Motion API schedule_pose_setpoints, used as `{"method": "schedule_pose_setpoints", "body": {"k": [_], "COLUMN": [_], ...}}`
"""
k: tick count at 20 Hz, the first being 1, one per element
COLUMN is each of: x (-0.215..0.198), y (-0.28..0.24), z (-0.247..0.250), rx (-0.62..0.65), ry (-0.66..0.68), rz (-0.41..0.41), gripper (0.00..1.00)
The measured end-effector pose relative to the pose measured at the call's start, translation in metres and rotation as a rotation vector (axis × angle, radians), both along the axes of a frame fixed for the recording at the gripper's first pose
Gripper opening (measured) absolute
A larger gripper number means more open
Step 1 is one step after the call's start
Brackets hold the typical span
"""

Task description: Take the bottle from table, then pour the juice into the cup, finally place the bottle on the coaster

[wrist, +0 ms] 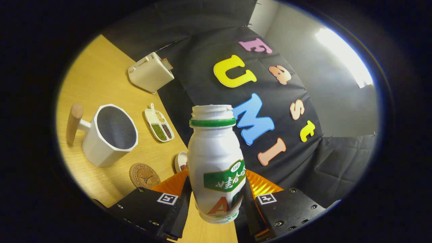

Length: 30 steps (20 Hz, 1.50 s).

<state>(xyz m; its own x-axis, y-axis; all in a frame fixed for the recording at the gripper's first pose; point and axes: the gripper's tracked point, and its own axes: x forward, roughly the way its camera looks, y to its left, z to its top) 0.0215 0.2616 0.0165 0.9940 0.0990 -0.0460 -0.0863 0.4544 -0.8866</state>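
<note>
Gripper view: bottle (pixel 216 162) between jaws, long axis tilted, mouth beyond them.

Fingers (pixel 184 199) clamped (both sides) on bottle (pixel 216 158)

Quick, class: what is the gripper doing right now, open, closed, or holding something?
Gripper: closed on the bottle, one finger pressing each side, bottle lifted off the table and uncapped.

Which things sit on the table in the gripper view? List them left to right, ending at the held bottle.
Cup → coaster → toaster → divided dish → small bowl → bottle, gripped in the gripper.
</note>
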Motion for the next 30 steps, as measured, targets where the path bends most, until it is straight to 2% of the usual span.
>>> {"method": "schedule_pose_setpoints", "body": {"k": [5, 13, 30], "x": [0.002, 0.004, 0.006], "y": [0.009, 0.013, 0.017], "z": [0.000, -0.005, -0.006], "rx": [-0.146, -0.302, -0.421], "ry": [-0.042, -0.075, -0.097], "rz": [0.002, -0.005, -0.002], "gripper": [0.70, 0.70, 0.70]}}
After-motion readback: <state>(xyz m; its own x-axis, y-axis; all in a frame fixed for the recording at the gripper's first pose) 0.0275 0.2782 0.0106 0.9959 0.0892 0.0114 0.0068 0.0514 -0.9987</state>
